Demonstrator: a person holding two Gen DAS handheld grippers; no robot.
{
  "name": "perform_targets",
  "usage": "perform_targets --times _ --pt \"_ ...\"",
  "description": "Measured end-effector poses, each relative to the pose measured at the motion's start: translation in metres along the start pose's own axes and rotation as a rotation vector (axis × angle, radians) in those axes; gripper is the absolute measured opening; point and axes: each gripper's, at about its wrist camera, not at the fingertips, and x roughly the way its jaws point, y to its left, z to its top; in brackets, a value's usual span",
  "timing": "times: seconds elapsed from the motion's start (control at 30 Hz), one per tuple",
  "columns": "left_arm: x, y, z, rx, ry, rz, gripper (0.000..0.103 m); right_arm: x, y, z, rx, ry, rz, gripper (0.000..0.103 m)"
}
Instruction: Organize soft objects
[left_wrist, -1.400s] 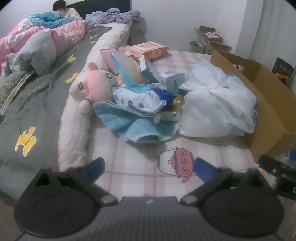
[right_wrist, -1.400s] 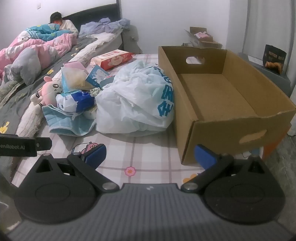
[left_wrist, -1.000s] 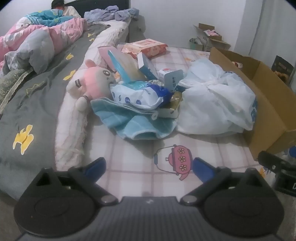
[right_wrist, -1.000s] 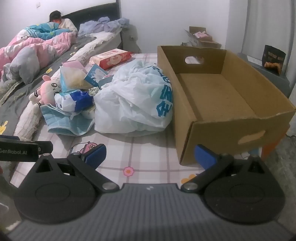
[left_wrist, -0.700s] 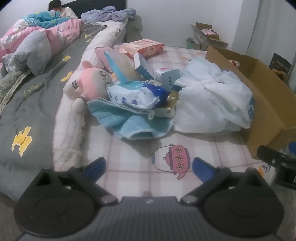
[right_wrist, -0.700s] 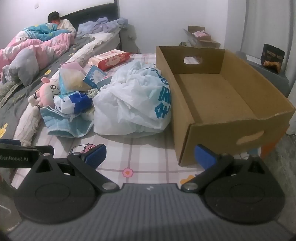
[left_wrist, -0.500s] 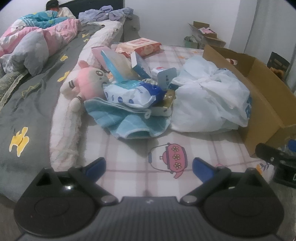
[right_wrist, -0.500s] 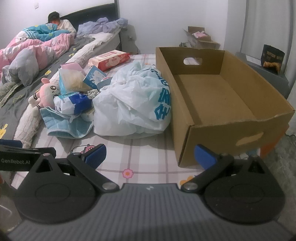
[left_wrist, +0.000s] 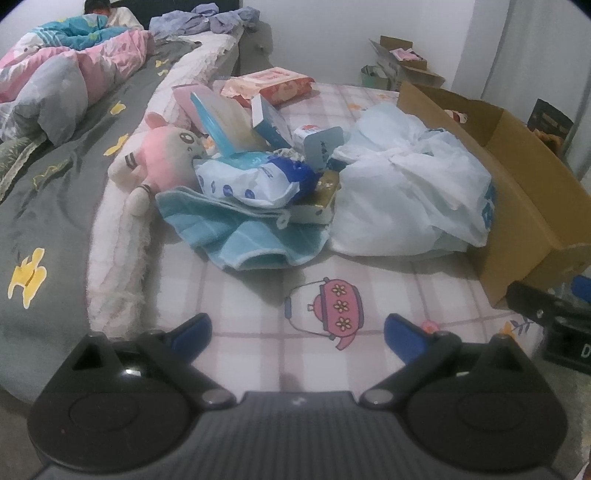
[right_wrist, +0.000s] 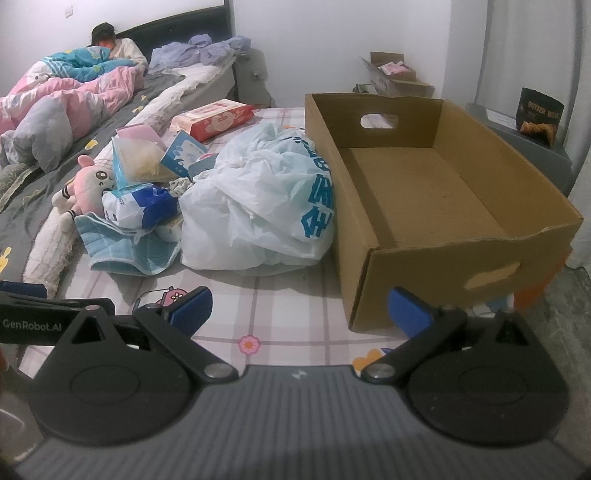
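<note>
Both tools hang released and empty over the near edge of the bed: the left tool (left_wrist: 297, 326) above the checked sheet (left_wrist: 258, 295) with its pink kettle print, the right tool (right_wrist: 299, 306) just short of the cardboard box (right_wrist: 436, 254). Nothing is gripped yet, so the step in hand looks like choosing a first soft thing. Nearest the left tool lies the blue towel (left_wrist: 243, 236), partly pinned under a tissue pack (left_wrist: 251, 177), which would do well to come off first. Beyond it sits the pink plush (left_wrist: 166, 155), loose at the pile's left side and probably the easiest pinch, taken around its body. The white plastic bag (right_wrist: 266, 199) touches the box wall; a grip on its gathered folds should hold better than on slack film. The box stands bare inside, a likely home
</note>
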Motion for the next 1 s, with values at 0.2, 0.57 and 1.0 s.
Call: perform_targets --times 0.2,0.57,1.0 --pt "0.005 -0.001 0.000 -0.005 0.030 -0.012 0.100 0.001 -0.002 -0.001 0.003 0.007 -0.004 0.102" --pt "0.011 0.000 -0.001 -0.017 0.062 -0.020 0.100 0.004 -0.001 -0.002 0.000 0.019 -0.006 0.102" --pt "0.010 0.000 -0.001 -0.018 0.067 -0.019 0.100 0.005 0.000 -0.003 -0.002 0.021 -0.008 0.102"
